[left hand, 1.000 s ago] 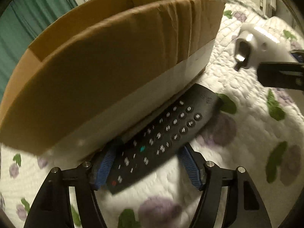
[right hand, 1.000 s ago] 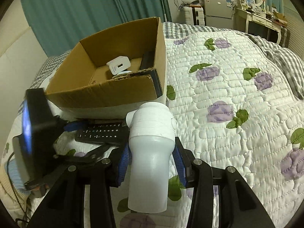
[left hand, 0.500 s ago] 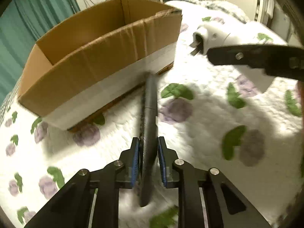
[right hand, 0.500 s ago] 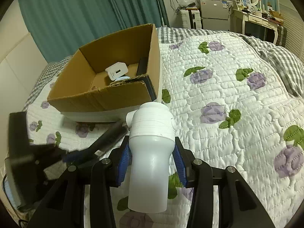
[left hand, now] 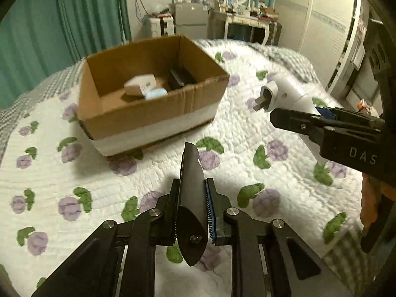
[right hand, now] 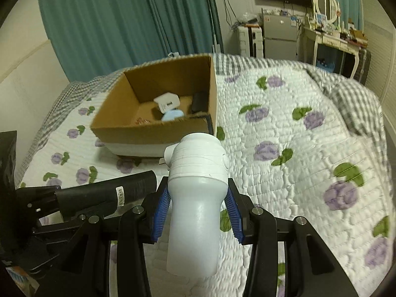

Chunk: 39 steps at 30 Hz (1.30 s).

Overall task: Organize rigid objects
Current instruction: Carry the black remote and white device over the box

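My left gripper [left hand: 191,198] is shut on a black remote control [left hand: 190,185], held edge-up above the quilt in front of the open cardboard box [left hand: 153,121]. The remote also shows at the left of the right wrist view [right hand: 109,193]. My right gripper [right hand: 196,203] is shut on a white plastic device with a plug end [right hand: 198,185], held above the bed to the right of the box [right hand: 151,133]; it shows in the left wrist view [left hand: 289,99]. Inside the box lie a white adapter [right hand: 167,102], a pale blue item [right hand: 173,115] and a black object [right hand: 199,101].
A white quilt with purple flowers [right hand: 284,136] covers the bed. Teal curtains [right hand: 111,24] hang behind the box. A small fridge [right hand: 278,36] and a white dressing table [right hand: 334,39] stand at the far wall.
My left gripper closed on the remote that lay against the box, turned it edge-up and lifted it back and above the quilt. My right gripper rose slightly, still holding the white device.
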{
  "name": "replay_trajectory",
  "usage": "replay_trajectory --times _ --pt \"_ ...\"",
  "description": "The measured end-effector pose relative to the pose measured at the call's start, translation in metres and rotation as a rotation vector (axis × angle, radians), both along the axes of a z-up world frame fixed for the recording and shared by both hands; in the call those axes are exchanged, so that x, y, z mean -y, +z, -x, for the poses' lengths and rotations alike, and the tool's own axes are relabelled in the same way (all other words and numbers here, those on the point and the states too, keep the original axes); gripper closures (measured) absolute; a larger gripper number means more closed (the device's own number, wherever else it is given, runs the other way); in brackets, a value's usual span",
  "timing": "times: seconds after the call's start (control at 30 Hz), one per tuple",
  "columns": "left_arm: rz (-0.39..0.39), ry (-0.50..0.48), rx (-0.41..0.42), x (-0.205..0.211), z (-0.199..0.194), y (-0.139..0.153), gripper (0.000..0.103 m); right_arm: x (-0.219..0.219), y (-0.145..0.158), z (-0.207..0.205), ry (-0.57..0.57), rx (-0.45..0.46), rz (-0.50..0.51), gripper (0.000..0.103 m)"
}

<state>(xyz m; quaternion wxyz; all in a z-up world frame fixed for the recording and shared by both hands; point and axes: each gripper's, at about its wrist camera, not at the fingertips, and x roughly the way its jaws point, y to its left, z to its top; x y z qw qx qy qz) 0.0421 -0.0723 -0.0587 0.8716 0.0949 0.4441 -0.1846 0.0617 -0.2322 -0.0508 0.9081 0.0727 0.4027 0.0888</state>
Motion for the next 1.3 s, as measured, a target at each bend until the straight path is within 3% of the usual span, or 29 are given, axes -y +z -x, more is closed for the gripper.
replay_trajectory --times 0.37,0.57,0.7,0.83,0.97,1.3 --pt "0.04 0.052 0.16 -0.014 0.005 0.076 0.085 -0.02 0.067 0.02 0.029 0.12 0.053 0.06" --pt "0.054 0.096 0.253 -0.022 -0.022 0.118 0.085 -0.028 0.099 0.002 0.053 0.184 0.079 0.06" --pt "0.051 0.117 0.289 -0.024 -0.05 0.129 0.085 -0.033 0.113 -0.023 0.064 0.223 0.092 0.06" --pt "0.035 0.139 0.299 -0.025 -0.088 0.126 0.085 -0.037 0.116 -0.06 0.072 0.248 0.089 0.06" --pt "-0.009 0.152 0.277 -0.025 -0.125 0.108 0.085 -0.04 0.101 -0.097 0.077 0.236 0.089 0.06" --pt "-0.055 0.164 0.17 -0.023 -0.184 0.018 0.085 -0.038 0.035 -0.173 0.08 0.15 0.068 0.06"
